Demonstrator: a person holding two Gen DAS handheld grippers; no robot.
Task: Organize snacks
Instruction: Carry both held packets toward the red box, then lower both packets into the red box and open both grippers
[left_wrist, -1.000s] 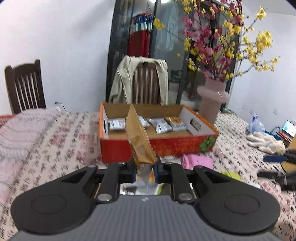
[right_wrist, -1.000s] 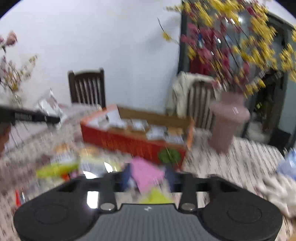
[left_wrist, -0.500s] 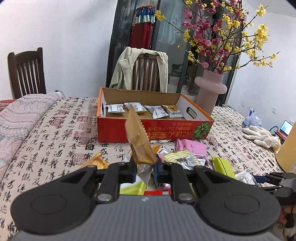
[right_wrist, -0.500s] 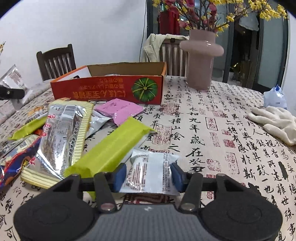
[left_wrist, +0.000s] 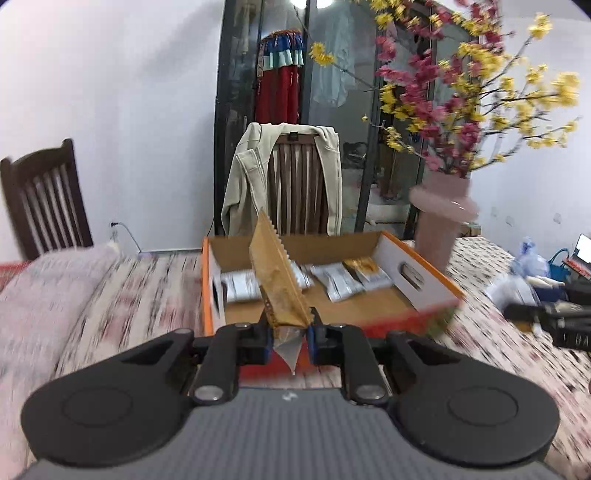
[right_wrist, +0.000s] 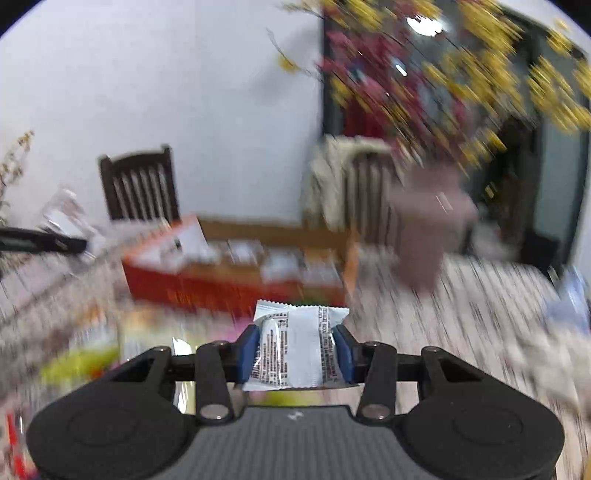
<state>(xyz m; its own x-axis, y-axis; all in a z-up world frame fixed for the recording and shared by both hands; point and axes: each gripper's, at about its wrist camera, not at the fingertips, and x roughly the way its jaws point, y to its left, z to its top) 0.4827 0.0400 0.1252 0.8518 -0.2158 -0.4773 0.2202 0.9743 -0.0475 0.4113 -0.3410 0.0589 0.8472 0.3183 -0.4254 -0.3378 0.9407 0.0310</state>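
My left gripper is shut on a gold-brown snack packet that stands upright between the fingers, held above the near edge of the orange cardboard box. Several silver and gold packets lie in the box. My right gripper is shut on a white printed snack packet, lifted above the table, with the same box ahead. Both views are motion-blurred.
A pink vase with red and yellow blossoms stands right of the box. Loose snacks lie blurred on the patterned tablecloth at the left. Two wooden chairs stand behind the table. White gloves lie at the right.
My right gripper has closed on the white packet and lifted it off the table toward the box. My left gripper has risen and moved forward over the box with the gold packet.
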